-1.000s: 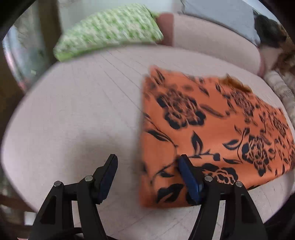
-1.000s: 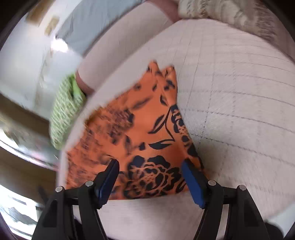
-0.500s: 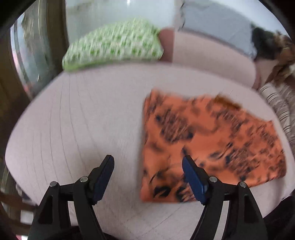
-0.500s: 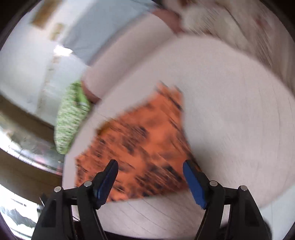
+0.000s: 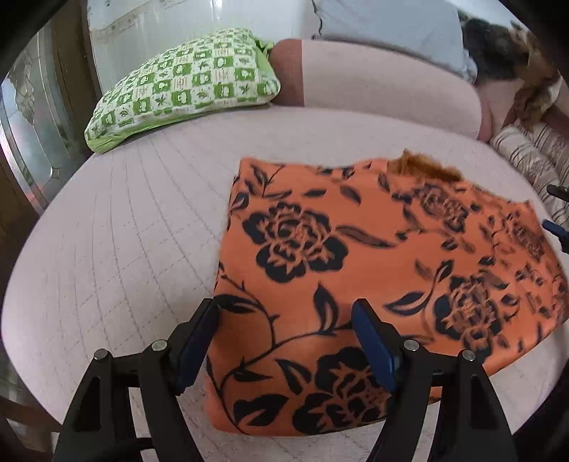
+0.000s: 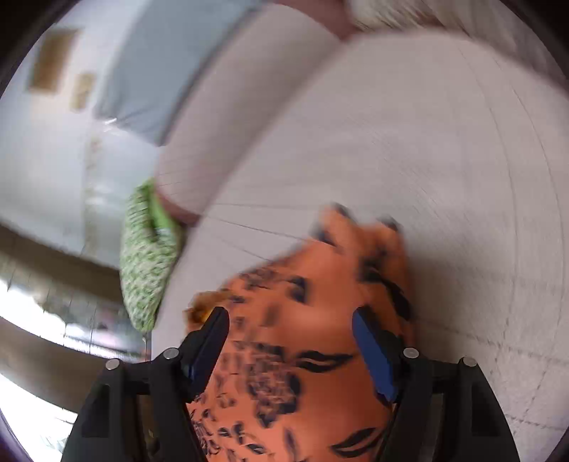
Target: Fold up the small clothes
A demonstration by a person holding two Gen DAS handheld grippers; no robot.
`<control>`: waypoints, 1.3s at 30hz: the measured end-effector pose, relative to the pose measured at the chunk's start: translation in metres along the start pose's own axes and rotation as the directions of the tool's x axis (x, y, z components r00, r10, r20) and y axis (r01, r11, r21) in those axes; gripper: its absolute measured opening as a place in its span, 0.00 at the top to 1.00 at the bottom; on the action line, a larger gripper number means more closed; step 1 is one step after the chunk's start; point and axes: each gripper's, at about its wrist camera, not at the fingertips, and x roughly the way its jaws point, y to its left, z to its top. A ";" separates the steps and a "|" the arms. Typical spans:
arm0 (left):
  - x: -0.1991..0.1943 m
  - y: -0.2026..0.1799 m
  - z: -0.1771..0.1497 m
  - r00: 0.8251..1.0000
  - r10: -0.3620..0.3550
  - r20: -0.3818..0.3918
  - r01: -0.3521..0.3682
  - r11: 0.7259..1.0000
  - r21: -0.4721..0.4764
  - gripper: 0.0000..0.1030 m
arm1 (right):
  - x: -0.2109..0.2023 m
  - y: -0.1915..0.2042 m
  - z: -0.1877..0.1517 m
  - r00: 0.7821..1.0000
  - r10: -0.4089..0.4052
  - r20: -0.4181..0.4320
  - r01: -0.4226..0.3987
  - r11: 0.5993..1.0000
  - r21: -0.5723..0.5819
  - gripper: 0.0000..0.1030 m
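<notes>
The orange floral cloth [image 5: 373, 256] looks soft and fleecy, lying on a matt quilted bedcover [image 5: 117, 248].

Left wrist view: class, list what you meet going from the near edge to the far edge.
left gripper → orange floral garment → green checked pillow → white wall.
</notes>
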 end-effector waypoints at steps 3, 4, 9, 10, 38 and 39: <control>0.009 -0.002 0.003 1.000 0.000 0.009 0.000 1.000 0.011 0.20 | 0.015 0.008 0.017 0.999 0.037 -0.014 -0.038 0.997 -0.066 0.25; 0.019 -0.003 0.002 0.999 0.033 -0.018 -0.033 0.999 0.019 0.18 | 0.029 -0.005 0.024 0.997 -0.078 -0.008 0.077 0.995 -0.069 0.24; 0.007 0.005 0.003 1.000 0.018 0.008 -0.018 1.000 -0.026 0.16 | 0.010 -0.017 0.016 0.993 -0.096 0.066 0.095 0.995 0.019 0.28; 0.003 0.008 0.003 0.999 0.019 0.031 -0.018 0.999 -0.037 0.16 | -0.005 -0.009 0.007 0.990 -0.102 0.094 0.103 0.995 -0.002 0.28; -0.042 -0.040 -0.011 0.994 -0.103 0.033 0.105 0.993 -0.052 0.16 | -0.079 -0.035 -0.176 1.000 0.025 0.016 -0.029 0.925 0.379 0.20; -0.037 -0.047 -0.009 0.993 -0.115 0.024 0.116 0.992 -0.055 0.16 | -0.078 -0.037 -0.173 0.999 0.031 0.031 -0.040 0.916 0.399 0.20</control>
